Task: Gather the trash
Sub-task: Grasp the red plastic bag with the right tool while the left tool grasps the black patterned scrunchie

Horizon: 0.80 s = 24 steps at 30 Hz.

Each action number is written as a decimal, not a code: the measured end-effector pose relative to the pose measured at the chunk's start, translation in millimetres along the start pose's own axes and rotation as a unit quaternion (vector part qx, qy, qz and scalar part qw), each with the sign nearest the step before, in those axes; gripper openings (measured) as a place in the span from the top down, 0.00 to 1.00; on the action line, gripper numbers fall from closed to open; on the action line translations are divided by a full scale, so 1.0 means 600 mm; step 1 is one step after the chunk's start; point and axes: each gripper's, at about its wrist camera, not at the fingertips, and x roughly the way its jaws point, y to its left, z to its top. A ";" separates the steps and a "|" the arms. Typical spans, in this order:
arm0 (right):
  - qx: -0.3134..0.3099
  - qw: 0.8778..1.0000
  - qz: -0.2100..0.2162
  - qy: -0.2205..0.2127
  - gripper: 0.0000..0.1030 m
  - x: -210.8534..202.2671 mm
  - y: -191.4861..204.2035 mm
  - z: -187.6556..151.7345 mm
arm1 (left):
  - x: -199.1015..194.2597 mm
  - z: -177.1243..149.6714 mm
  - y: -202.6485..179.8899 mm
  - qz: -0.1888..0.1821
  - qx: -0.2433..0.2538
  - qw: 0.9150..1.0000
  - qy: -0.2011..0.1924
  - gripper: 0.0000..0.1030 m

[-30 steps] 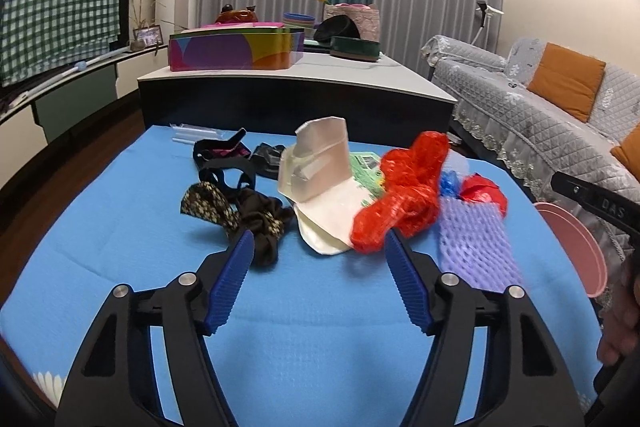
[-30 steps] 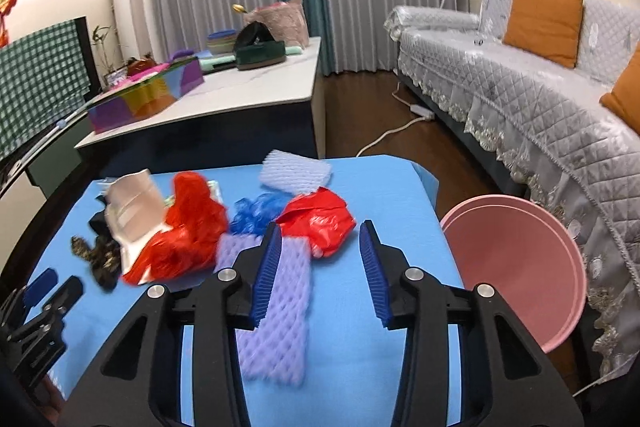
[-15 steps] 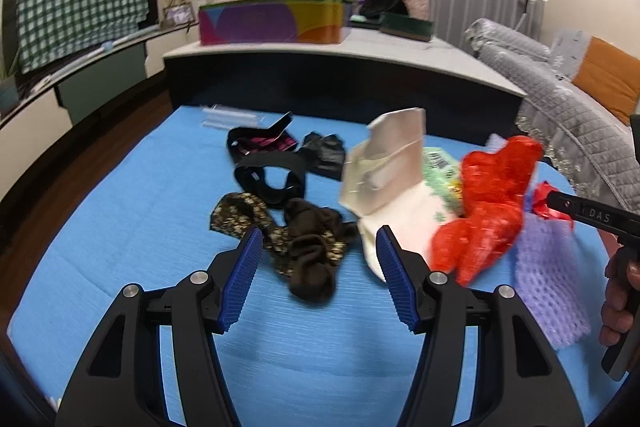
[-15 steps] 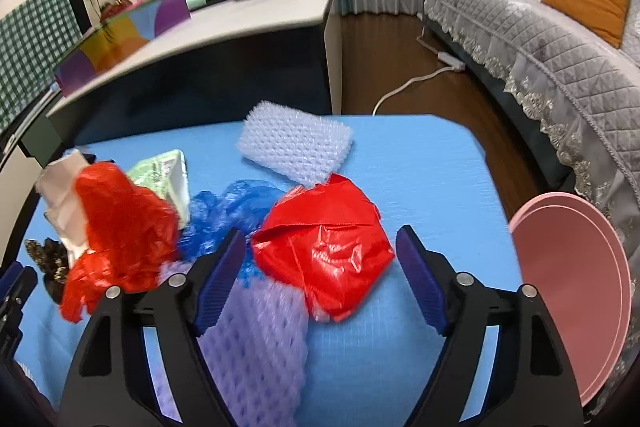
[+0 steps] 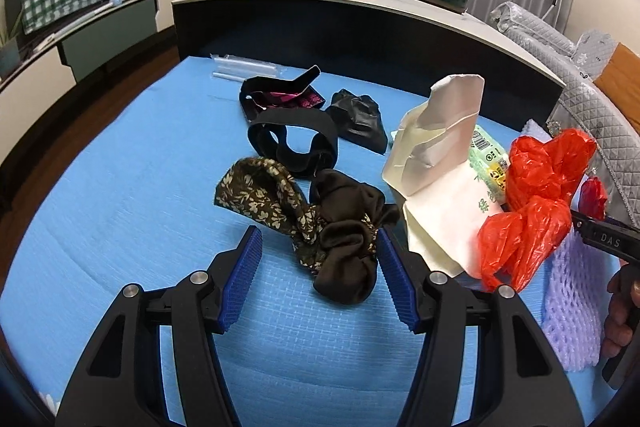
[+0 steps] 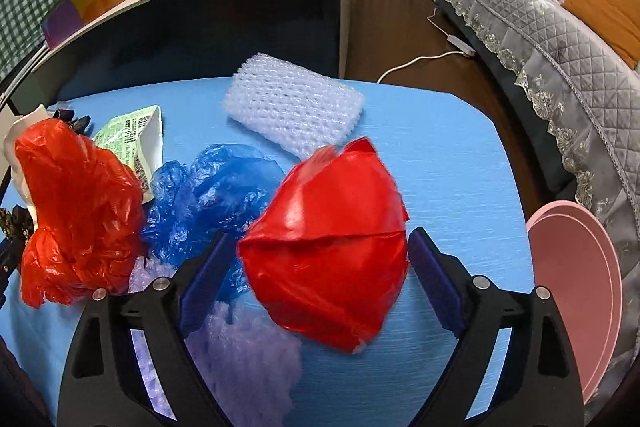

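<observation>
On the blue cloth-covered table, my left gripper stands open low over a brown scrunched cloth, which lies between its blue pads and against a flower-patterned one. In the right wrist view my right gripper is opening, its jaws wide on either side of a smooth red plastic bag without pressing it. Beside that lie a crumpled red bag, a blue plastic bag, a white foam net and a lilac foam net.
A cream paper bag, a green printed wrapper and black bands lie mid-table. A pink basin stands off the table's right edge, by a grey sofa. A dark counter runs behind.
My left gripper swung left and down onto the dark cloths, its jaws a little narrower. My right gripper sank toward the smooth red bag and its jaws spread wide around it.
</observation>
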 end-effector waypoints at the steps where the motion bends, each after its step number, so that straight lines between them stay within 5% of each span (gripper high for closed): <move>1: 0.003 1.000 0.000 -0.001 0.15 -0.001 -0.002 0.001 | 0.000 0.000 -0.001 -0.005 0.001 1.000 0.000 0.49; 11: 0.045 0.999 0.004 -0.016 0.19 -0.025 -0.051 0.009 | -0.005 0.002 -0.009 -0.014 0.007 1.000 -0.004 0.64; 24: 0.041 0.999 0.002 0.011 0.21 -0.010 -0.052 -0.008 | -0.001 -0.003 -0.009 -0.017 0.009 1.000 0.003 0.59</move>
